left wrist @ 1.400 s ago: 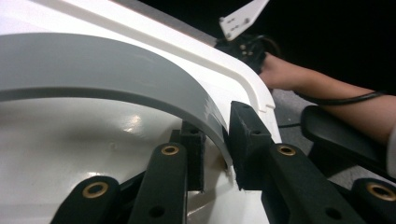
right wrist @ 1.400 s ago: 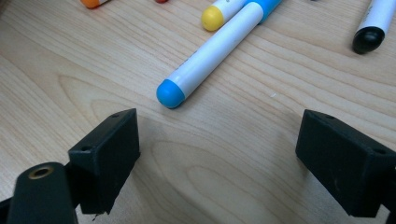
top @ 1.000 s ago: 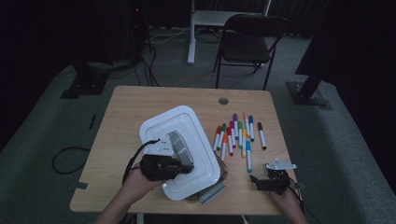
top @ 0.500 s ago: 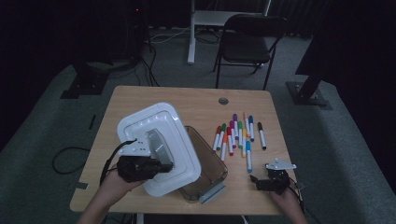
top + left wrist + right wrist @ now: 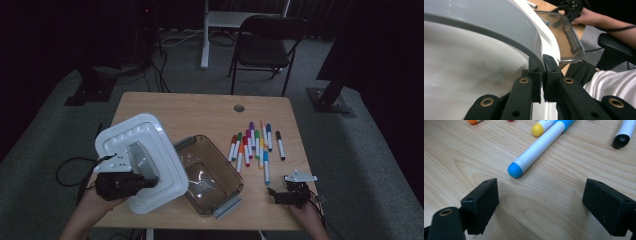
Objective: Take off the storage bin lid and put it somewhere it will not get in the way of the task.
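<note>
The left gripper, at lower left of the high view, has its jaws clamped on the rim of the white lid, carried tilted over the table's left edge beside the open clear container. The grip is thin and edge-on, so the lid could pivot or slip; a swing back might strike the container. The right gripper, lower right, rests with jaws wide and empty just before a blue-capped marker; the marker row lies centre right.
</note>
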Available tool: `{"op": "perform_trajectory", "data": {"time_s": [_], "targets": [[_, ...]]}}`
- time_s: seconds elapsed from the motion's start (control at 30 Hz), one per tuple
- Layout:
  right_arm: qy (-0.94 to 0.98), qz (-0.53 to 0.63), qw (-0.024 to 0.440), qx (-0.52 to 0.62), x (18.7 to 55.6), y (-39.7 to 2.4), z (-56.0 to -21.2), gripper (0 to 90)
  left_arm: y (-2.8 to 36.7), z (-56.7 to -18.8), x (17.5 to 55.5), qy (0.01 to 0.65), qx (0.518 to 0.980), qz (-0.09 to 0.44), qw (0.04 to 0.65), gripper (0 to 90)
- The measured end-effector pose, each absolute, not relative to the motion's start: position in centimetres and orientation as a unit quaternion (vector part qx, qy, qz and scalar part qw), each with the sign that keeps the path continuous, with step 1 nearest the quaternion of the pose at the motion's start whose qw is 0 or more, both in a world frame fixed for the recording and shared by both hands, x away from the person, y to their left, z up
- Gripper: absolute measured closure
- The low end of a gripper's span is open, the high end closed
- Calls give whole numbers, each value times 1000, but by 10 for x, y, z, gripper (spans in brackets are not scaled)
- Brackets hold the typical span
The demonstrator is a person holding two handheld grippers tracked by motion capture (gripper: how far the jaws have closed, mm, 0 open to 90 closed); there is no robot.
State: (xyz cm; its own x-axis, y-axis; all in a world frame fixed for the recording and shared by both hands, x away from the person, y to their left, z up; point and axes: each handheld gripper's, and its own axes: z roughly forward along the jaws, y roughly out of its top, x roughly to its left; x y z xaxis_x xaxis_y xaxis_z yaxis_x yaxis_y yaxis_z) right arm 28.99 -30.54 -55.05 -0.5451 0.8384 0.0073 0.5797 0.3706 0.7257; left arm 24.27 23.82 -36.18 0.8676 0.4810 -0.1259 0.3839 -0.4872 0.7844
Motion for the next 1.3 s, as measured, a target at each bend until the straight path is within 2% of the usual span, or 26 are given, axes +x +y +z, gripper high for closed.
{"op": "perform_trajectory", "data": {"time_s": [0.23,0.5,0.93,1.07,1.3], "targets": [[807,349,185,440,290,-305,-551,133,269,-382,250,288,858,48,423,871],[805,347,187,444,290,-304,-550,131,285,-407,259,308,857,23,413,871],[804,348,187,444,290,-304,-551,132,275,-466,292,302,868,-39,392,868],[804,348,187,444,290,-304,-551,132,273,-481,302,309,868,-44,386,867],[804,348,187,444,290,-304,-550,132,274,-502,314,293,863,-45,409,835]]}}
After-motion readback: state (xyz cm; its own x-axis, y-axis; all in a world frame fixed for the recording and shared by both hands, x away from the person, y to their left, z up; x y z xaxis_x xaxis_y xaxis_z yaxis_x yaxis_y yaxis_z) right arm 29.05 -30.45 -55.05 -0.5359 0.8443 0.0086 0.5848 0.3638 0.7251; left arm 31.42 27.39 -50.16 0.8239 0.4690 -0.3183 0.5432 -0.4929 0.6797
